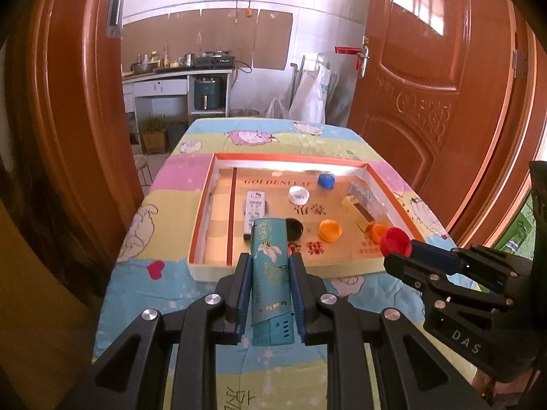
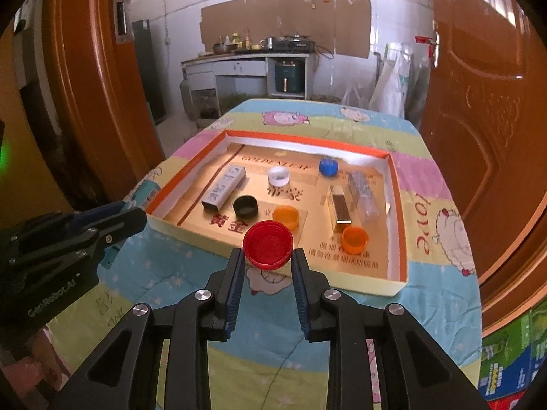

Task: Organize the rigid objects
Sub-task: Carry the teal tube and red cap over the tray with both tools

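My left gripper is shut on a teal box with gold print, held above the near edge of the orange-rimmed tray. My right gripper is shut on a red bottle cap, held over the tray's near edge; it also shows in the left wrist view. In the tray lie a white box, black cap, two orange caps, white cap, blue cap, gold box and clear packet.
The tray sits on a table covered with a pastel cartoon cloth. Brown doors stand on both sides of the table. A kitchen counter is behind. Green cartons lie on the floor at the right.
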### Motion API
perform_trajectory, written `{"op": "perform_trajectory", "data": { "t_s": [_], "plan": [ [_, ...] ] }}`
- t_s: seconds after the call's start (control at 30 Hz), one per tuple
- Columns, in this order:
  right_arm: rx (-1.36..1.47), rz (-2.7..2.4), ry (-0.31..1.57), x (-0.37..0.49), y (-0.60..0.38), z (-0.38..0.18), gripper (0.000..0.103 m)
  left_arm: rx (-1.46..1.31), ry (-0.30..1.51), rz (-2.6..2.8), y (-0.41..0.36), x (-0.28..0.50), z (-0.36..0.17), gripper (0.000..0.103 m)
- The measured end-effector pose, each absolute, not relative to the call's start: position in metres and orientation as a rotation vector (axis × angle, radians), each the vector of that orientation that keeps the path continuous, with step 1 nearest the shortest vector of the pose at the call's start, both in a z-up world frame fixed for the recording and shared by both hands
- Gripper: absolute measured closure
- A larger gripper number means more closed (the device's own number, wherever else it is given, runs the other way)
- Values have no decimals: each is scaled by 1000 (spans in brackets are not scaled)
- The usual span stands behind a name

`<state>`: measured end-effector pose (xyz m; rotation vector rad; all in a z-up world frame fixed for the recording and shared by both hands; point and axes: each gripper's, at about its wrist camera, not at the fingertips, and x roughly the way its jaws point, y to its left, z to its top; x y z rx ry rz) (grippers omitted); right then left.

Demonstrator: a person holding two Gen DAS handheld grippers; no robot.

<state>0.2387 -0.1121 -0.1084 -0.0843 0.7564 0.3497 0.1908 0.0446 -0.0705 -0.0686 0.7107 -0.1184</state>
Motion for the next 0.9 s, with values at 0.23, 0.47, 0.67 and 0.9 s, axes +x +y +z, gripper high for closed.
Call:
{"op": "perform_trajectory", "data": {
  "t_s": [0.23,0.47,0.67,0.9],
  "plan": [
    [-113,355,737,249,-111,-101,75,-49,685,-109,43,205,-56,81],
    [-123,359,710,265,-115,-89,75,-31,668,-105,41,223,-44,81],
    [-133,363,693,281,-121,-80,75,-7,662,-96,38,241,-36,81],
    [-149,365,692,300,-125,-75,75,23,667,-91,33,267,-30,81]
  ]
}}
